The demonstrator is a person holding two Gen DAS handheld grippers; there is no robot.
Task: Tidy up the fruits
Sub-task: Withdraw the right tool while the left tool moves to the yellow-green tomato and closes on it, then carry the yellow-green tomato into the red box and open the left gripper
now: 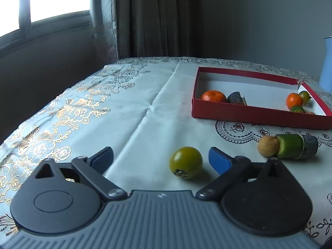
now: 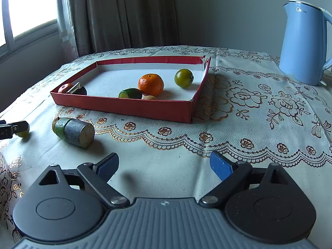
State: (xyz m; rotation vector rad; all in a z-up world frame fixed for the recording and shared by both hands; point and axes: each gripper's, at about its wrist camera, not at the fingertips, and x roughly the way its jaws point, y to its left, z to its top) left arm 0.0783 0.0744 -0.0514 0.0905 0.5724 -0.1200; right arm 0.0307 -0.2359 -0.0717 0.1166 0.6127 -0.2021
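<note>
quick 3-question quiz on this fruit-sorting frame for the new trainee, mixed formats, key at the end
1. True or false: the left gripper is closed tight on the green tomato.
2. Which of these lies outside the red box?
A. the two oranges
B. the green-and-grey cylinder with the small brown fruit next to it
C. the blue kettle's lid
3. Fill in: between the right gripper fingers there is only ____.

Key
1. False: the fingers stand apart on either side of the tomato, which lies on the tablecloth.
2. B
3. Bare tablecloth; it holds nothing.
</note>
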